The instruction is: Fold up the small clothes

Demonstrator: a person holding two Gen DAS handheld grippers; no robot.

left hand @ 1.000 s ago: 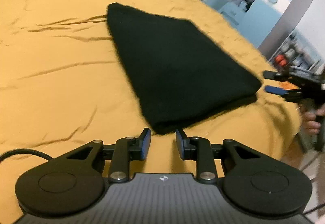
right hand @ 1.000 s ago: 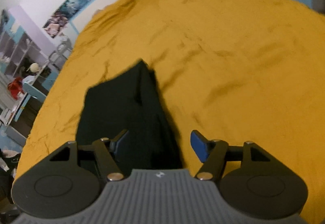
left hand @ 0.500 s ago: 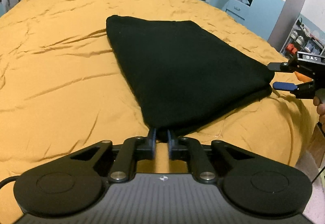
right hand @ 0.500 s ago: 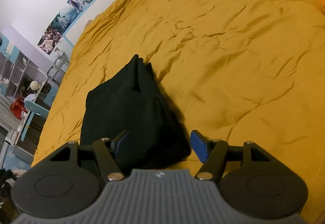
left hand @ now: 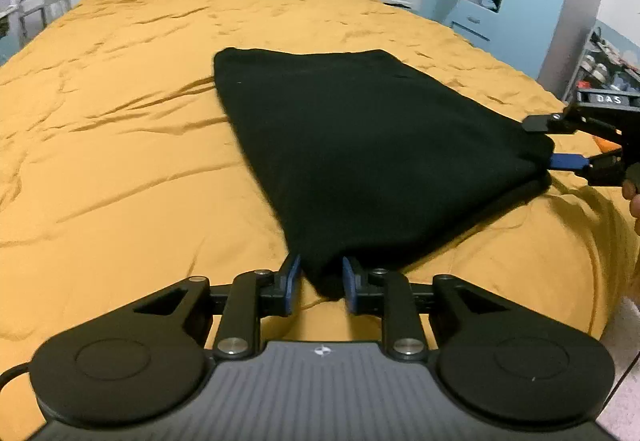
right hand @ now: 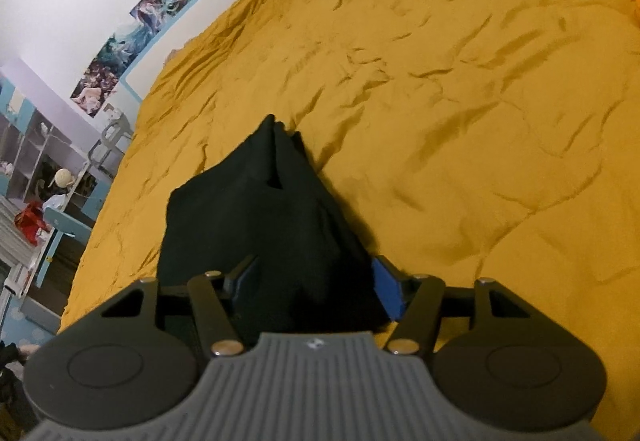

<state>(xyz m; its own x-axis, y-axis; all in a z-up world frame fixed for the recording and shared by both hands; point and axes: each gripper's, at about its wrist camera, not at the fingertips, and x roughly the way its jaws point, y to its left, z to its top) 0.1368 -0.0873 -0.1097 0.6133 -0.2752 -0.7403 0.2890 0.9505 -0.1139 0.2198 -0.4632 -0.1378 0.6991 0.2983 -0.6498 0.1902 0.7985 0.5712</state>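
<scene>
Both tools closed in: left tool point(left hand: 318, 283) grips black garment point(left hand: 372, 145) (right tool point(right hand: 316, 283) straddles, unclenched).

Your left wrist camera looks low along the bed point(left hand: 120, 161) toward the headboard wall; your right wrist camera looks steeper, crosswise; both closely share the black garment point(left hand: 360, 145).

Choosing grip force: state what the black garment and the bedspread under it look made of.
Black garment: seems a soft, thick knit or fleece; matte, no sheen, rounded bulky folded edges. The exact fibre cannot be told.
Bedspread: looks like a smooth woven fabric, mustard yellow, with a slight sheen; fine sharp creases and puffy swells hint at padding beneath.
</scene>
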